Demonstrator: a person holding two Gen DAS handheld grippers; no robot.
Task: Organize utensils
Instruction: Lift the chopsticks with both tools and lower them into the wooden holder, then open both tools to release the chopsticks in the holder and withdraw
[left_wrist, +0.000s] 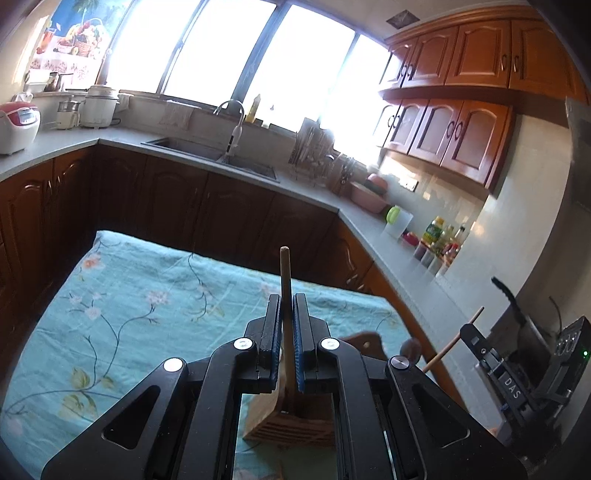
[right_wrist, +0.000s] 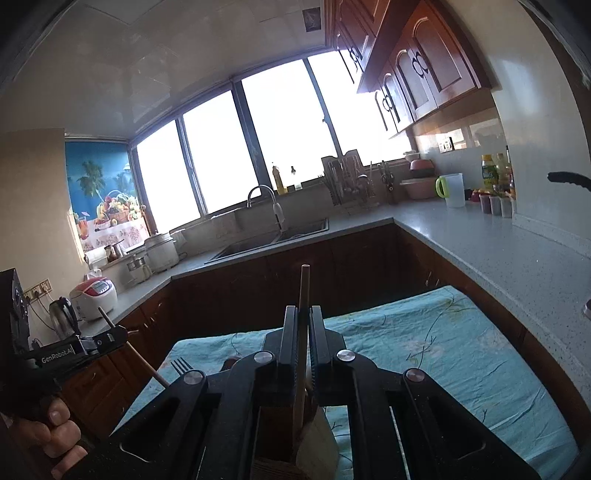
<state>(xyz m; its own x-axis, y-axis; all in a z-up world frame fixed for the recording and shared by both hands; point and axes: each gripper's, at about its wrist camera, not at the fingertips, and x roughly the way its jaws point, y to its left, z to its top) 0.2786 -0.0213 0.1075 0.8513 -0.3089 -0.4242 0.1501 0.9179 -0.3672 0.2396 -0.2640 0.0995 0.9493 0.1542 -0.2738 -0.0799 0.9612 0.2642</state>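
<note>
My left gripper (left_wrist: 286, 300) is shut on a thin wooden chopstick (left_wrist: 284, 271) that sticks up past its fingertips. Directly below it a slatted wooden utensil holder (left_wrist: 291, 424) stands on the table with the teal floral cloth (left_wrist: 129, 295). My right gripper (right_wrist: 303, 311) is shut on a second wooden chopstick (right_wrist: 304, 284), above the same holder (right_wrist: 318, 446). Each gripper shows in the other's view: the right gripper (left_wrist: 467, 332) with its chopstick (left_wrist: 447, 347) at the right, and the left gripper (right_wrist: 118, 334), held by a hand (right_wrist: 55, 432), at the left. A metal fork (right_wrist: 181, 365) lies on the cloth (right_wrist: 443, 350).
A grey L-shaped counter (left_wrist: 413, 258) wraps around behind the table, with a sink (left_wrist: 218, 157) and tap under the bright windows. A rice cooker (left_wrist: 16, 125) stands at the left, a dish rack, a pink bowl (left_wrist: 369, 195) and bottles (left_wrist: 437, 236) at the right. Dark cabinets (left_wrist: 221, 210) are below.
</note>
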